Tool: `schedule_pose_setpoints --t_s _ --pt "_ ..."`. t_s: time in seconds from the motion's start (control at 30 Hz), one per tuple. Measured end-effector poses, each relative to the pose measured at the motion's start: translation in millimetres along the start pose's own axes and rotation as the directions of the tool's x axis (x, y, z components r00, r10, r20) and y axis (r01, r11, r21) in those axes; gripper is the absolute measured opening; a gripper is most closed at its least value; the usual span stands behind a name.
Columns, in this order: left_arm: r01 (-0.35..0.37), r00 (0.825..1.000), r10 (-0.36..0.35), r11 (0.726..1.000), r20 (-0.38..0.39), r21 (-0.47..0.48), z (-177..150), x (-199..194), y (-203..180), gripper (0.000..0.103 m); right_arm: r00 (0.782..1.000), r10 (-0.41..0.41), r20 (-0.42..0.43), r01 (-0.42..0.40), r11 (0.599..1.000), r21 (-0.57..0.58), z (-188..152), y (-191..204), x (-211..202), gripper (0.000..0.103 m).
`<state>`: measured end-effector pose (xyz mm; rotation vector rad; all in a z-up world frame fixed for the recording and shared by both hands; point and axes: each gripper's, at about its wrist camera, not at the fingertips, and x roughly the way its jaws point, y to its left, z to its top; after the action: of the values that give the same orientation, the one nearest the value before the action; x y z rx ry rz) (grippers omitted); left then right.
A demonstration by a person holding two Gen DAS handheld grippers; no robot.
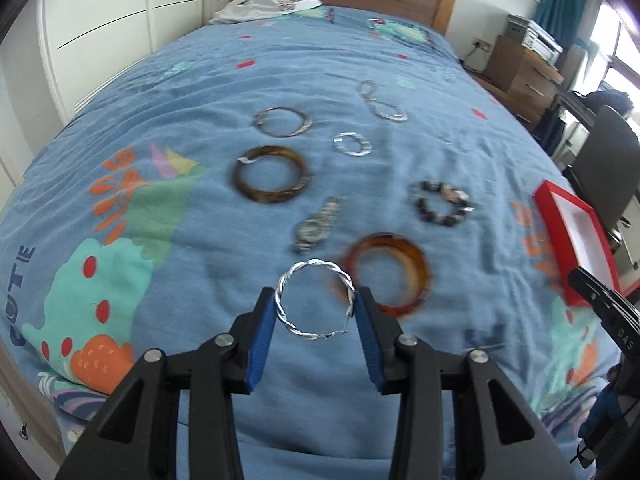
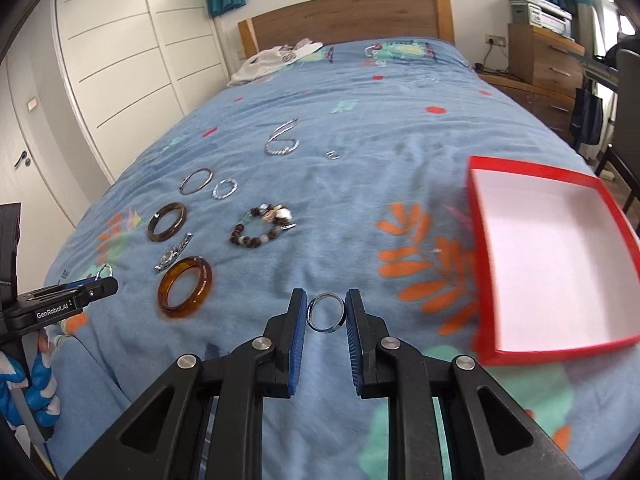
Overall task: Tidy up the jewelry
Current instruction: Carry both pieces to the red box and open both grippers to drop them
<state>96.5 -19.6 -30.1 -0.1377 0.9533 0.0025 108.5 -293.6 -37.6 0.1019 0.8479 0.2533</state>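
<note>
The left gripper [image 1: 315,300] has its jaws partly closed on a twisted silver bangle [image 1: 316,300], one blue pad pressing each side. The ring of the bangle faces the camera and is held up off the blue bedspread [image 1: 240,60]. The right gripper [image 2: 326,312] has its jaws close together, squeezing a small silver ring [image 2: 326,312] the same way, its hole facing the camera.

On the bedspread I count two brown bangles: an amber one [image 2: 185,286] near and a darker one [image 2: 167,222] farther back. There is one watch [image 2: 174,254] between them, lying long-ways from near-left to far-right. There is one bead bracelet [image 2: 260,226], two thin silver hoops [image 2: 196,180] [image 2: 225,189], one silver chain [image 2: 282,138] looped far back, and one tiny ring [image 2: 332,155] to the right of it. One red box [image 2: 484,280] sits open on the right, white inside.
</note>
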Motion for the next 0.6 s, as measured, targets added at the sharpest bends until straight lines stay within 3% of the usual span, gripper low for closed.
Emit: schedule_pose_setpoints --t_s 0.27,0.6 --pt "0.148 0.989 -0.148 0.982 -0.008 0.118 12.3 -12.1 -98.5 0.038 0.995 -0.093 0.044 0.089 0.994 0.070 -0.3 -72.3 -47.3 0.020" --pt "0.298 0.952 -0.302 0.896 -0.040 0.328 39.3 11.1 -261.1 0.038 0.978 -0.206 0.019 0.201 0.966 0.161 4.4 -175.9 -64.3 0.020"
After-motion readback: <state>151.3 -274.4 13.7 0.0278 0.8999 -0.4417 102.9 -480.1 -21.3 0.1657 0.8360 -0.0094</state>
